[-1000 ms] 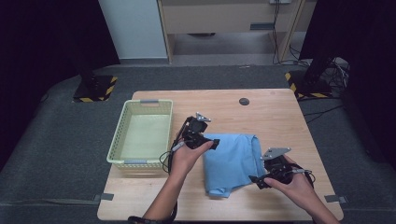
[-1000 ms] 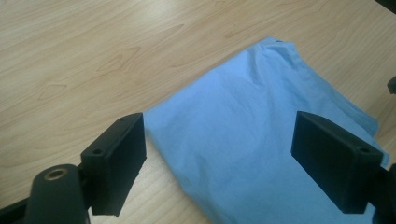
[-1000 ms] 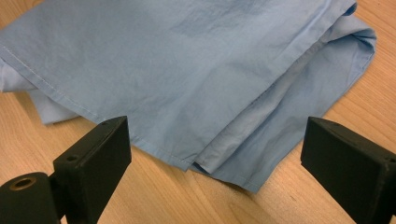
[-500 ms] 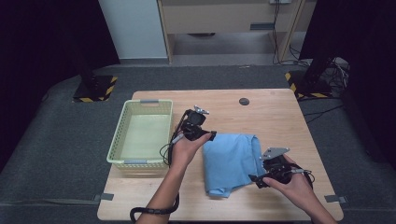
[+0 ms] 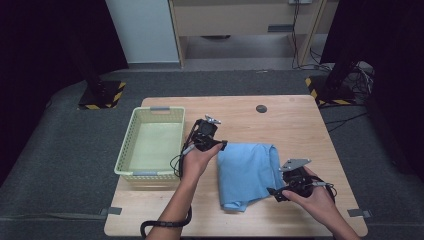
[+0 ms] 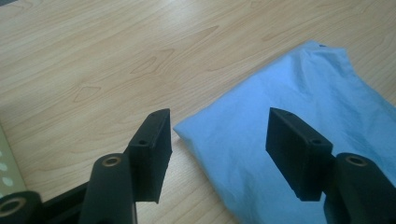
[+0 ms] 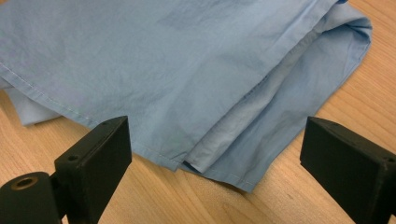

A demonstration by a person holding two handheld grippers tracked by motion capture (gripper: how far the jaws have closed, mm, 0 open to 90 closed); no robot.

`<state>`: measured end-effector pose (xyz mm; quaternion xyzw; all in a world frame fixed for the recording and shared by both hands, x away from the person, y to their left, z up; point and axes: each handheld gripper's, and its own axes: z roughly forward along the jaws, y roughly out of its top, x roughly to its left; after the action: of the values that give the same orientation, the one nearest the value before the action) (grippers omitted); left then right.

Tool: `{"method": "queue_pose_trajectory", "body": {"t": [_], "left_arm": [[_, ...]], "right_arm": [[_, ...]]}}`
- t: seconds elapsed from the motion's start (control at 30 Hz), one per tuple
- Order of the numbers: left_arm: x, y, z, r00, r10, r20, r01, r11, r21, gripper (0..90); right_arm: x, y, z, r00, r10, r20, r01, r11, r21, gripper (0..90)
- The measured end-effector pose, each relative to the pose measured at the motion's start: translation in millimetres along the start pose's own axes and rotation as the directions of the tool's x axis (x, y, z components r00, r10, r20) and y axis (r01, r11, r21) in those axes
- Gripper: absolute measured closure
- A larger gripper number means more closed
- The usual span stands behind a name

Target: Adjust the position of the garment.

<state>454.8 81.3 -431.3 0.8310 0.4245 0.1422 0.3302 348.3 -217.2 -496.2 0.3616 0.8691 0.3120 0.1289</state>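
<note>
Our left gripper (image 5: 221, 145), jaws just closing yet gripping nothing, straddles the folded blue cloth (image 5: 247, 170) corner; our right gripper (image 5: 275, 192) gapes wide, empty.

One folded blue cloth (image 5: 247, 172) is lying on one wooden counter (image 5: 295, 125). One pale yellow basket (image 5: 150, 145) is standing at the left. One small dark disc (image 5: 261, 108) is lying far. Two grippers are showing: left gripper (image 5: 220, 145), right gripper (image 5: 276, 192).

Bare table (image 5: 300, 125) is lying open beyond the blue cloth (image 5: 247, 170); the basket (image 5: 150, 145) is blocking the left side.
</note>
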Motion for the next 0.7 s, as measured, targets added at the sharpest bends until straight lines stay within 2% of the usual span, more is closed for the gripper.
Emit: {"method": "queue_pose_trajectory", "body": {"t": [0.27, 0.7], "left_arm": [[0.4, -4.7, 11.9, 0.9999, -0.012, -0.011, 0.012, 0.9999, -0.004, 42.3], [9.0, -18.2, 37.4, 0.9987, -0.044, -0.025, 0.045, 0.9987, 0.024, 41.4]], "right_arm": [[-2.9, -7.2, 1.9, 0.9996, 0.027, -0.001, -0.027, 1.000, -0.011, 8.0], [-10.9, -22.2, 2.1, 0.9969, 0.079, 0.005, -0.079, 0.997, -0.025, 6.6]]}}
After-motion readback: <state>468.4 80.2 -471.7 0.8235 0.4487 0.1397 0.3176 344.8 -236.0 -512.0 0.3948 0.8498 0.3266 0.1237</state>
